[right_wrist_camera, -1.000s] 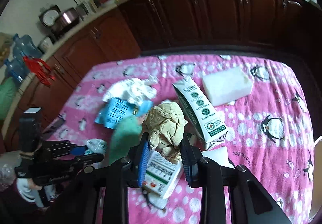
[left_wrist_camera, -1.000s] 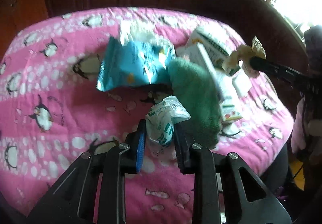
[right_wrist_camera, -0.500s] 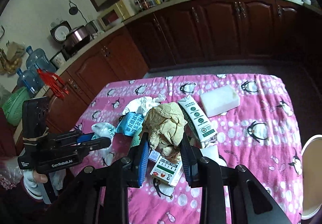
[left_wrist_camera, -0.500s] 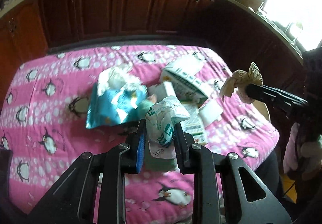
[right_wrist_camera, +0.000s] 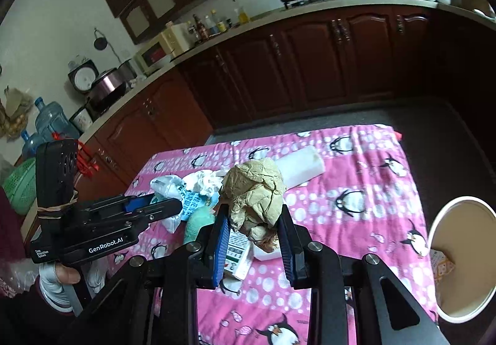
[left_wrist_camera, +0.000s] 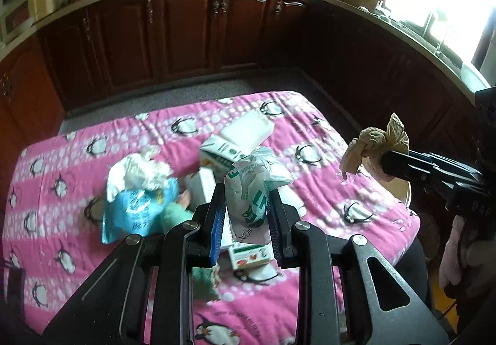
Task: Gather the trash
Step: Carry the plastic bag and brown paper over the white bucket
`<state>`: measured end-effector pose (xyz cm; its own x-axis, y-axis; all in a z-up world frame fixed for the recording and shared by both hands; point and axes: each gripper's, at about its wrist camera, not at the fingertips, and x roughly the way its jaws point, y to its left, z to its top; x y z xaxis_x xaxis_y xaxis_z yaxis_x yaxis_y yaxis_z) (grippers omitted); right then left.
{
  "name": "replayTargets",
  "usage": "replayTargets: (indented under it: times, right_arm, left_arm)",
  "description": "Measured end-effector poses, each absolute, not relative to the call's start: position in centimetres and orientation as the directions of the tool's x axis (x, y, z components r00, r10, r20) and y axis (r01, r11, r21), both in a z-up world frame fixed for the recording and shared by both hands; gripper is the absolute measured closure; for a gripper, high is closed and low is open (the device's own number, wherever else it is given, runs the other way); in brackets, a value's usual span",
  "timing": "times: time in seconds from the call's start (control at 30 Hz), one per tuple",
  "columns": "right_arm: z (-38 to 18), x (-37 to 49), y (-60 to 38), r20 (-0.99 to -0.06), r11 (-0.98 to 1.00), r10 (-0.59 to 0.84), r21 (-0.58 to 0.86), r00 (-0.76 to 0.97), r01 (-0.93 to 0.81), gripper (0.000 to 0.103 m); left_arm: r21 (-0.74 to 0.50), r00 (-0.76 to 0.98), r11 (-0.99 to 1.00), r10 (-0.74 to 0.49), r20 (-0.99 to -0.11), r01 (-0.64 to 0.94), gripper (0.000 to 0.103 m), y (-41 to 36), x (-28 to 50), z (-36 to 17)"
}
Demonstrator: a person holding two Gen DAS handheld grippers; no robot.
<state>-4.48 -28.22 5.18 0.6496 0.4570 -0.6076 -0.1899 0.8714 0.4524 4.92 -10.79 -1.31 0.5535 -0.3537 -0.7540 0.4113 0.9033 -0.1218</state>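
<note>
Left gripper [left_wrist_camera: 246, 205] pinching a white-green plastic bag [left_wrist_camera: 254, 186], right gripper [right_wrist_camera: 252, 221] pinching a crumpled brown paper wad [right_wrist_camera: 252, 190], both above the pink penguin-print cloth [right_wrist_camera: 356, 190], white bin [right_wrist_camera: 458, 255] near right.

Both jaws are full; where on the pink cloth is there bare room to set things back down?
Bare cloth runs between the white block and the bin; another bare strip lies left of the blue packet. The middle is crowded around the milk carton.
</note>
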Motion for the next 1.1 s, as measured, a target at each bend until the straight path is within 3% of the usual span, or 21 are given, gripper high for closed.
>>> replayTargets:
  times: [1.1]
  right_arm:
    - [4.8,-8.5,-39.5,-0.638,0.906,0.259,0.422,0.725,0.047,0.075]
  left_arm:
    - [-0.096,0.473,0.793,-0.450,-0.757,0.601,0.080,-26.7,6.1,-1.8]
